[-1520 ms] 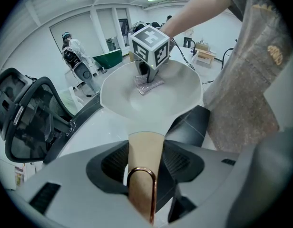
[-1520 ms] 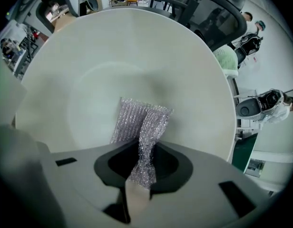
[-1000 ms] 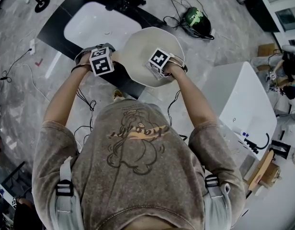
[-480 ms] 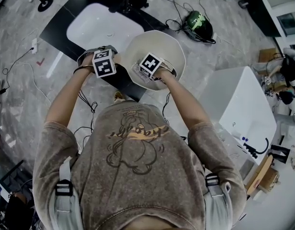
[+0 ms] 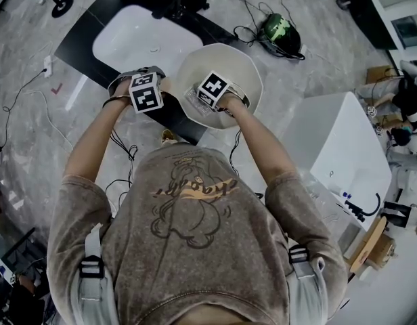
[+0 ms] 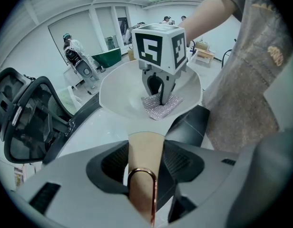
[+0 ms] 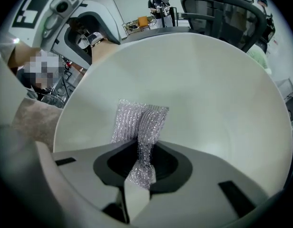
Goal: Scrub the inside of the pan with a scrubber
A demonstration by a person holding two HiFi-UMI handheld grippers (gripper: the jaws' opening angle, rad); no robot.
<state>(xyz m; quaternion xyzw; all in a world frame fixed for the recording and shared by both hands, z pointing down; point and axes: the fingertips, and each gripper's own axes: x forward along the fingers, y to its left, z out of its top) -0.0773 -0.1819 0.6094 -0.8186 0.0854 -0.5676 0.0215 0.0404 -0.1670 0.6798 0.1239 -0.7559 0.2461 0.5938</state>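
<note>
A cream-white pan (image 5: pixel 229 66) is held over a black table. Its tan handle (image 6: pixel 145 167), tipped with a copper loop, lies between the jaws of my left gripper (image 6: pixel 145 148), which is shut on it. My right gripper (image 7: pixel 141 163) is inside the pan, shut on a silver mesh scrubber (image 7: pixel 139 125). The scrubber's free end lies against the pan's inner wall (image 7: pixel 208 89). In the left gripper view the right gripper (image 6: pixel 161 96) stands in the pan with the scrubber (image 6: pixel 161 107) under its tips. From above, both marker cubes sit side by side, left gripper (image 5: pixel 151 90) and right gripper (image 5: pixel 210 95).
A white rounded panel (image 5: pixel 137 39) lies on the black table (image 5: pixel 83 36) behind the pan. A green helmet (image 5: pixel 279 29) and cables lie on the floor beyond. A white counter (image 5: pixel 344 147) stands at the right. A black office chair (image 6: pixel 27 122) is near the left gripper.
The right gripper has moved left and deeper into the pan with the scrubber. The pan has shifted slightly with it. The left gripper has kept its hold on the handle.
</note>
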